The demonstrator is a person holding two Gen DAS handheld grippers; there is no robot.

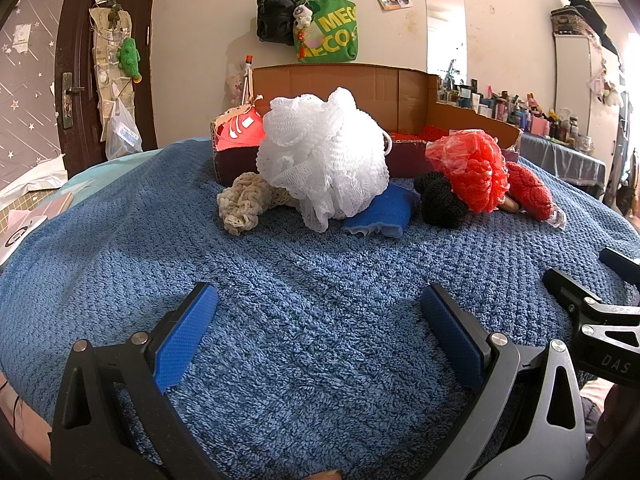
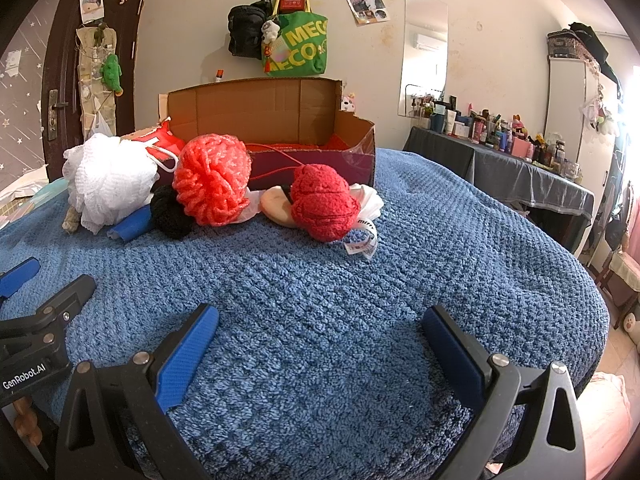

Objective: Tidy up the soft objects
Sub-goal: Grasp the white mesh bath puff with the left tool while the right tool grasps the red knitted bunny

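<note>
- The left gripper (image 1: 318,320) hung low over the blue towel (image 1: 320,360), on the near side, far from the cardboard box (image 1: 340,80). Its two blue fingers (image 1: 186,338) stood wide apart and held nothing.
- The right gripper (image 2: 320,340) hung just beside it, also on the near side from the box. Its jaws were spread wide too, with only towel between them.
- Each gripper showed at the edge of the other one's view, so they were close side by side.
- Farther along, just in front of the box, the soft things lay in a row on the towel.
- The white puff (image 1: 324,156) was the biggest. It sat in front of the box's left end and hid part of the box's front wall.
- A beige knitted piece (image 1: 244,204) poked out from under the white puff, on its left.
- A blue cloth (image 1: 380,216) lay under the puff's right side.
- A black woolly ball (image 1: 440,200) lay next, touching the red puff (image 1: 472,168).
- A red knitted piece (image 2: 324,204) lay in front of the box's right end, beside a pale round pad (image 2: 274,204) and a white bag with a tag (image 2: 366,208).
- The box stood open behind them all, with something red inside (image 2: 304,146).
- A red and white cloth (image 1: 240,128) hung over the box's left end.
- Behind the box, a green bag (image 1: 328,32) and a black bag (image 1: 276,16) hung on the wall.
</note>
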